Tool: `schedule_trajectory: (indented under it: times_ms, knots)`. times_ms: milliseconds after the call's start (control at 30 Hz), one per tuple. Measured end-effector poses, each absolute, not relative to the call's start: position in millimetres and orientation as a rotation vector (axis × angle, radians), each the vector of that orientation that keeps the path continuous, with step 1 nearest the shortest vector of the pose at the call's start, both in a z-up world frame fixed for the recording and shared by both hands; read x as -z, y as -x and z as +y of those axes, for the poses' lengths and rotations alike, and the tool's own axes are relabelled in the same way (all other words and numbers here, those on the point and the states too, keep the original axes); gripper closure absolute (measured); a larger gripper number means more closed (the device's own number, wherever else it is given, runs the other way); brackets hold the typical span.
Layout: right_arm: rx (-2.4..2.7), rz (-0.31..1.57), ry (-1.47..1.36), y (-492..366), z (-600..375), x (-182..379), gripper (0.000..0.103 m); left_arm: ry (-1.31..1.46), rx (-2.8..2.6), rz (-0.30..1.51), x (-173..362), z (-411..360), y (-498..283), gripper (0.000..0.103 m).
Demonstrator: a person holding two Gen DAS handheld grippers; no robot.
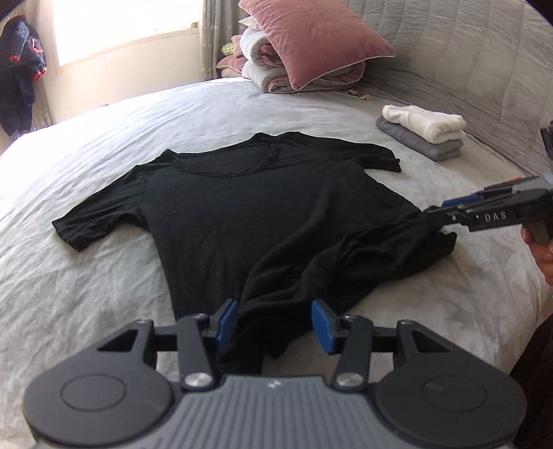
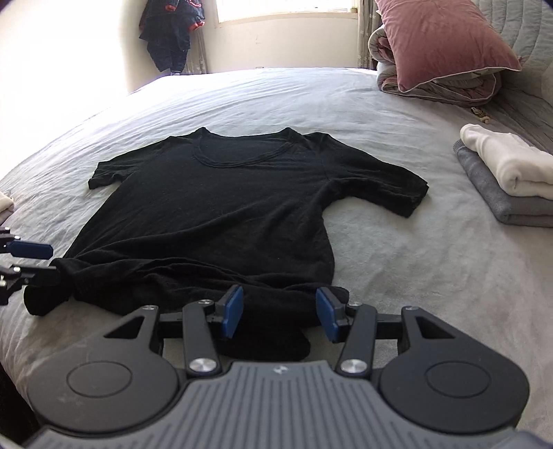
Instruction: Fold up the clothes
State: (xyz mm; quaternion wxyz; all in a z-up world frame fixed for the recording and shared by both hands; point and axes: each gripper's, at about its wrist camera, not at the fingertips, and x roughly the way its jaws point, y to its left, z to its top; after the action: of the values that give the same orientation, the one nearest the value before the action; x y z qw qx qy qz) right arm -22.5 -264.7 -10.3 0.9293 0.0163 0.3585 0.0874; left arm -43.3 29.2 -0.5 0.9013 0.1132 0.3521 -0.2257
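Black tee (image 2: 214,207) runs hem-to-collar toward 12 o'clock; left tongs (image 1: 274,323) and right tongs (image 2: 279,314) each pinch a bunched hem corner.

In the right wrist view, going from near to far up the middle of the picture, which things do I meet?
Right gripper → bunched hem of the black T-shirt → its neckline → bare bed sheet → window.

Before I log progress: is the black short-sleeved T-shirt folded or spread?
Spread: black short-sleeved T-shirt lies flat, both sleeves out; only its hem is bunched.
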Motion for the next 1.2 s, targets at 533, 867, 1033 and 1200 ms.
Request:
schedule_trajectory:
  times_ms: [533, 867, 1033, 1200]
  knots:
    - [-0.2, 0.715, 0.004, 53.5, -269.2, 13.4, 0.097, -0.442, 0.445, 0.668, -0.1, -4.3, 76.3, 0.098]
    - [-0.206, 0.729, -0.002, 112.7, -277.0, 15.1, 0.098, -0.279, 0.547, 0.717, -0.8, 20.3, 124.8, 0.099]
    - [-0.209, 0.738, -0.116, 131.8, -277.9, 17.9, 0.085, -0.091, 0.523, 0.753, 8.4, 36.0, 136.7, 0.098]
    - [-0.249, 0.735, -0.22, 136.1, -267.8, 18.7, 0.059, 0.194, 0.487, 0.8, 20.5, 57.2, 140.9, 0.078]
